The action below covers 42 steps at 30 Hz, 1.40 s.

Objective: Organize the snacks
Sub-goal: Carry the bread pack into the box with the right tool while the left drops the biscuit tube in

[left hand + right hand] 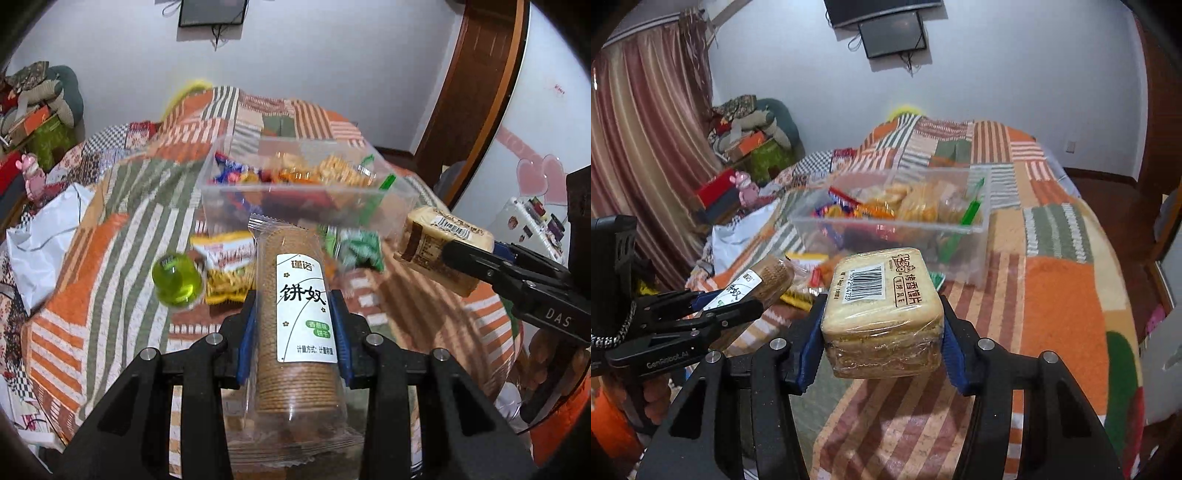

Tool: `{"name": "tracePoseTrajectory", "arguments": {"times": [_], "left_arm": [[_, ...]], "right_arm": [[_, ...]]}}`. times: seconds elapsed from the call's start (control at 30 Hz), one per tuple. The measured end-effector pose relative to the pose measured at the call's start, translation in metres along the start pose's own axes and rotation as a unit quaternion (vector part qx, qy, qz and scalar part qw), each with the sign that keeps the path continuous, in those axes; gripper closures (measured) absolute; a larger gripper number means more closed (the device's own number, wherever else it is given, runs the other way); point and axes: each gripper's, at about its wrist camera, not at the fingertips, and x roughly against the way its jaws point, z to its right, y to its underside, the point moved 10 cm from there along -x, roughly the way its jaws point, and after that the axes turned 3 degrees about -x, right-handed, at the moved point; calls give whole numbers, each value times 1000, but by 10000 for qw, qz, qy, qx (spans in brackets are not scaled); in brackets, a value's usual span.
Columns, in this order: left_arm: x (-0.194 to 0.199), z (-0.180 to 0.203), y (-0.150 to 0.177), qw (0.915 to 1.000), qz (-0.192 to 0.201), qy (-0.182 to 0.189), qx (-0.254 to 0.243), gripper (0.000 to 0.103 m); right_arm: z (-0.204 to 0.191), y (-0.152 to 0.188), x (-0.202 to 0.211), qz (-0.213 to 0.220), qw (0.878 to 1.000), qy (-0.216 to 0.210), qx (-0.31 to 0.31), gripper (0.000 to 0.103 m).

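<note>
Transport toward the clear plastic bin (236,184) is judged to be the step in hand, since both tools are loaded and raised above the bed (1063,295). The left tool (297,332) is clamped nearly fully closed on a long sleeve of round biscuits (295,266), gripped across its lower half so that most of the pack projects forward. The right tool (881,328) is held part-way open around a wrapped block of toasted slices (882,295), with both blue pads pressed against its sides. The bin stands further up the bed, already partly filled with assorted snack packets. Loose items remain on the quilt just in front of it: a yellow snack bag (225,266), a green jelly cup (177,278) and a green packet (360,249). Each pack is best carried over the near wall before it is lowered, and the two tools are best released in turn, because the long sleeve could tip on the rim.
</note>
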Motion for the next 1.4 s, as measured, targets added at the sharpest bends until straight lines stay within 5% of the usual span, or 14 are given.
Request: {"name": "tracePoseTrajectory", "arguments": {"times": [0.83,1.4], "left_arm": [[-34,-36,-106,9986,512,-143,-80,67],[-105,-50,-138,9996,243,-150,-11,67]], "right_arm": [[29,-78,-11,796,9959,321,-289,52],[45,-107,-61,620,9964,462,-353,51]]}}
